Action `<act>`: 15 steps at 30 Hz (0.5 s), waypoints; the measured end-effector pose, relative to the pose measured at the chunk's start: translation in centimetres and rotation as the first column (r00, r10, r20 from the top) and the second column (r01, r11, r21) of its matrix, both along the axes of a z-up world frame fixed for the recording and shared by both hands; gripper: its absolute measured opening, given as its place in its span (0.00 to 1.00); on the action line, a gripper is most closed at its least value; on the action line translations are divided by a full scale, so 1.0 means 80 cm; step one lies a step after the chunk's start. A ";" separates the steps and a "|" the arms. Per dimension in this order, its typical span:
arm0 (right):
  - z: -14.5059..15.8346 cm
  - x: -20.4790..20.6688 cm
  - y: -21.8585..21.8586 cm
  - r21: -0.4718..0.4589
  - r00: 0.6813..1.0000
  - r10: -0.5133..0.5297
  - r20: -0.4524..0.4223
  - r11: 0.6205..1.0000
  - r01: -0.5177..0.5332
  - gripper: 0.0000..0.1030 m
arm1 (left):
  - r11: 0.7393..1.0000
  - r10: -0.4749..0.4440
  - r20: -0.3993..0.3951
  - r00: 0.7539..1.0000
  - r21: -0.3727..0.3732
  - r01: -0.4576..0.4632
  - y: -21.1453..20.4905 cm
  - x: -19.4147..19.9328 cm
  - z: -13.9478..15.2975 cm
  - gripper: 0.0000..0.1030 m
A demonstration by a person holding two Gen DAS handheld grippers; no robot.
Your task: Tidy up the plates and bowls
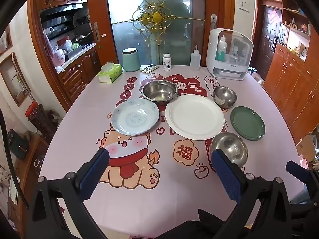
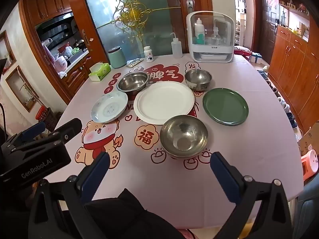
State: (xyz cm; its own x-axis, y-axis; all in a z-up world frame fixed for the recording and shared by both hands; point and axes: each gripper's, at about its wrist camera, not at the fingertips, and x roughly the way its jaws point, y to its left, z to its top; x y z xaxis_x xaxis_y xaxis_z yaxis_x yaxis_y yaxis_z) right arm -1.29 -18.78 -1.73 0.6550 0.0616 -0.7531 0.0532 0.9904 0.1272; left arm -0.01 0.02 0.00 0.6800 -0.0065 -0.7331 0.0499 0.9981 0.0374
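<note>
On the pink tablecloth lie a large white plate, a blue-patterned plate to its left and a green plate to its right. Three steel bowls stand around them: a wide one behind, a small one at the back right, and a near one in front. My left gripper hangs open over the cartoon print, empty. My right gripper is open just short of the near bowl, empty.
Along the table's far edge stand a tissue box, a teal canister, a pill bottle, a squeeze bottle and a white cabinet with bottles. Wooden cupboards line the right wall. The left gripper's body shows at left.
</note>
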 end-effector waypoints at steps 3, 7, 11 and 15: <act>0.000 0.001 0.000 -0.005 1.000 -0.002 -0.002 1.000 0.002 0.98 | 1.000 0.001 0.000 1.000 -0.003 -0.001 0.000 -0.001 0.000 0.99; 0.000 0.002 0.000 -0.007 1.000 -0.004 -0.002 1.000 0.004 0.98 | 1.000 0.001 -0.007 1.000 -0.005 -0.001 -0.005 0.003 -0.002 0.99; 0.000 0.003 -0.001 -0.005 1.000 -0.002 -0.002 1.000 0.002 0.98 | 1.000 0.000 -0.006 1.000 -0.010 0.000 -0.005 0.006 -0.001 0.99; 0.000 0.004 0.000 -0.005 1.000 0.002 -0.002 1.000 -0.002 0.98 | 1.000 0.002 -0.005 1.000 -0.008 -0.002 -0.005 0.006 -0.001 0.99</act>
State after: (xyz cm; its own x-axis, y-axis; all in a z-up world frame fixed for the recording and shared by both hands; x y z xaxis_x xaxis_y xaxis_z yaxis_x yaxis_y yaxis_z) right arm -1.00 -18.79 -1.71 0.6536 0.0590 -0.7545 0.0517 0.9911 0.1223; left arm 0.47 -0.40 -0.12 0.6761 -0.0113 -0.7367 0.0483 0.9984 0.0290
